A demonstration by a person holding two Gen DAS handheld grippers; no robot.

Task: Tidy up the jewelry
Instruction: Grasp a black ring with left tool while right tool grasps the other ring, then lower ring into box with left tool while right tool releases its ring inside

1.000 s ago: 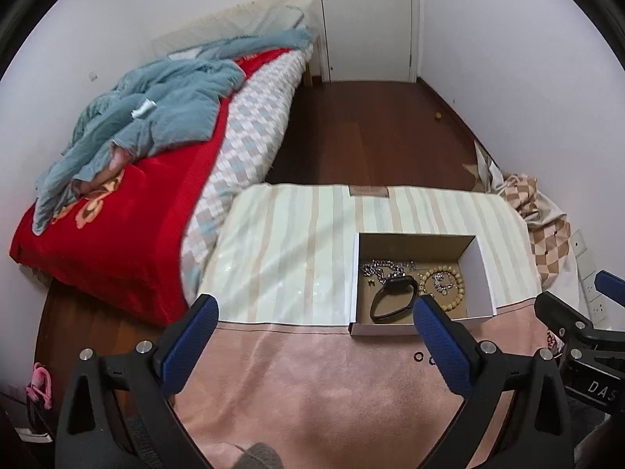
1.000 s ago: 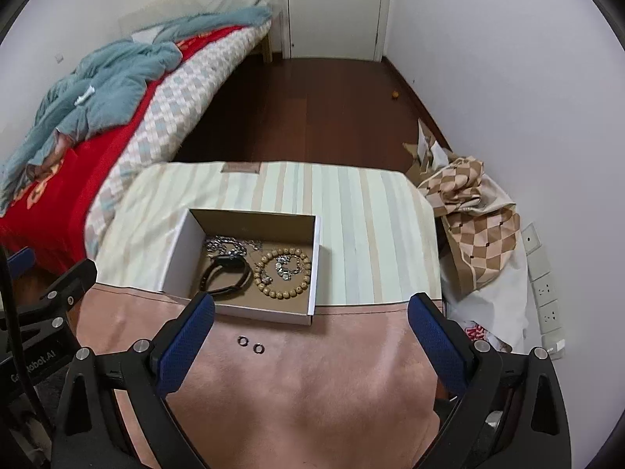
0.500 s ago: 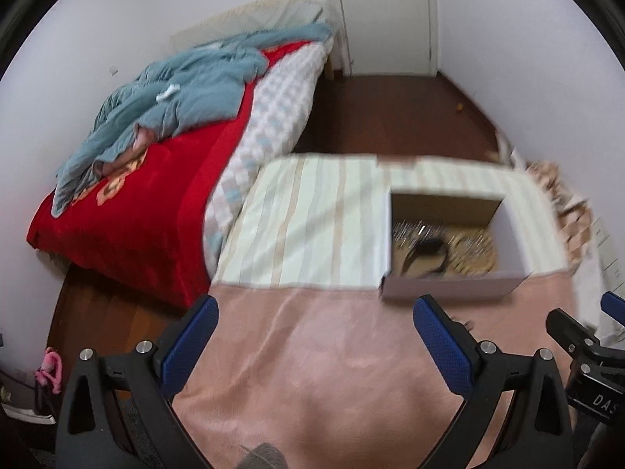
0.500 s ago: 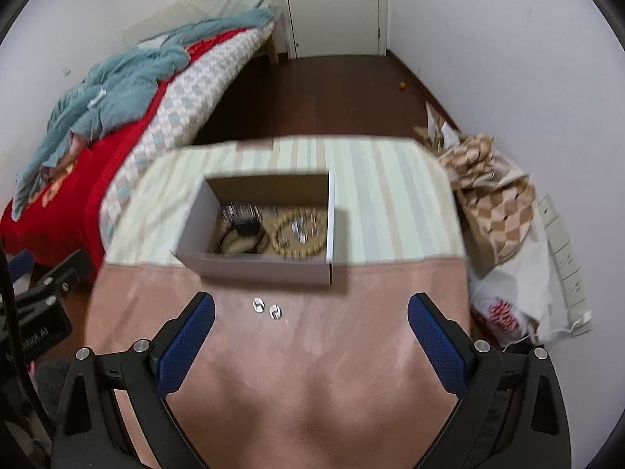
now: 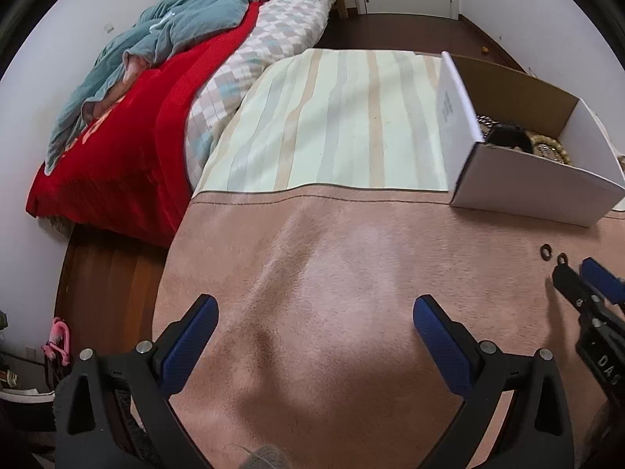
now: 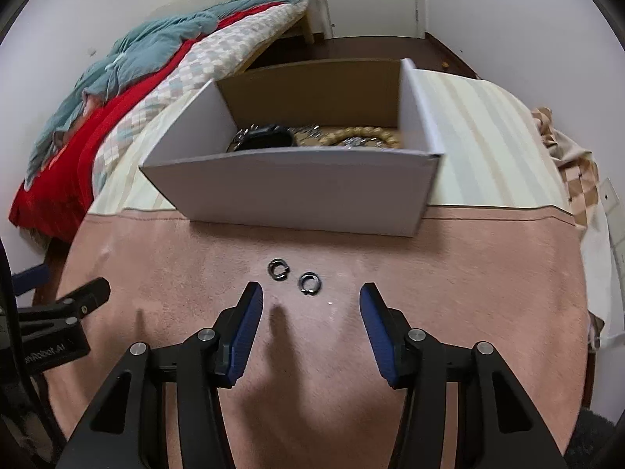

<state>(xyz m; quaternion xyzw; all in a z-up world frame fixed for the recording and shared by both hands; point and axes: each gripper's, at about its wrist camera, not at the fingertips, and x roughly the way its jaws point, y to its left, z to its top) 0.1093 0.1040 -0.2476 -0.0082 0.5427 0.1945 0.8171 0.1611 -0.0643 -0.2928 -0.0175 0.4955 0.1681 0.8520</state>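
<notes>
- Desk [image 6: 468, 273] covered w/ a pink suede-like cloth on the near half and a pale striped cloth [image 5: 343, 117] on the far half.
- White cardboard box [image 6: 297, 195], open top, sits at the seam of the two cloths, towards the far side of the desk in the right wrist view.
- Inside the box: black bracelet [image 6: 265, 138] at left, wooden bead bracelet [image 6: 359, 135] at right, silver chain jewelry [image 6: 308, 129] between and behind them; partly hidden by the near box wall.
- Two small dark metal rings, left ring [image 6: 277, 267] and right ring [image 6: 309, 283], lie on the pink cloth just near of the box, close beside each other, not touching.
- Right gripper [image 6: 310, 308]: blue-padded jaws closing, about half open, nothing between the pads yet. The rings lie just beyond the tips, the right ring roughly in line w/ the gap, the left ring nearer the left fingertip.
- Left gripper [image 5: 314, 326]: jaws wide open, empty, over bare pink cloth, well left of the rings and box.
- From the left wrist view the right gripper's tips come in at the right edge, just near of the two rings.
- Bkgd: bed [image 5: 129, 125] at left w/ red blanket, checked quilt and a crumpled teal cover; dark wood floor; white door at far end; checked fabric heap [image 6: 574, 179] on the right by the wall.
</notes>
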